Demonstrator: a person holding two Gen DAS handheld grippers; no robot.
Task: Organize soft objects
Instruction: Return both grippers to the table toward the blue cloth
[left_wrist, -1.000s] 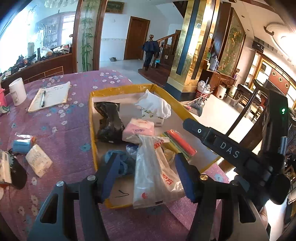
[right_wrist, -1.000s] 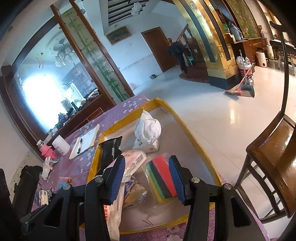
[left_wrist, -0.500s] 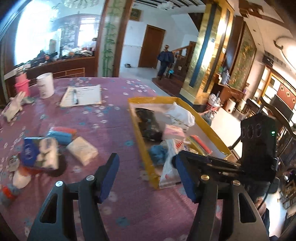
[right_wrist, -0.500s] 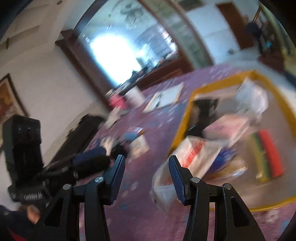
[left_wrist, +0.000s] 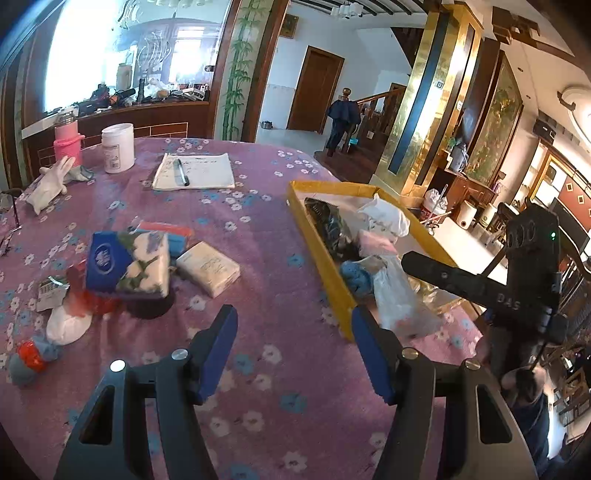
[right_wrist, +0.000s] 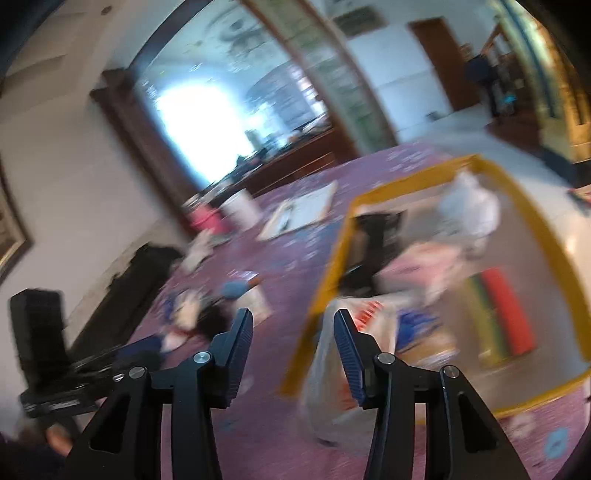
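Tissue packs (left_wrist: 207, 268) lie loose near the surface's left edge, ahead-left of your left tongs (left_wrist: 291, 350), which gape empty. Your right tongs (right_wrist: 293, 350), also apart, hang nearer the yellow tray (left_wrist: 332, 284).

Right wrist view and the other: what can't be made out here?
- Right wrist view: motion blur smears the loose packs beside the yellow tray.
- Left wrist view: the right claw's body covers the tray's near corner.
- Left wrist view: notepad writing is too small.
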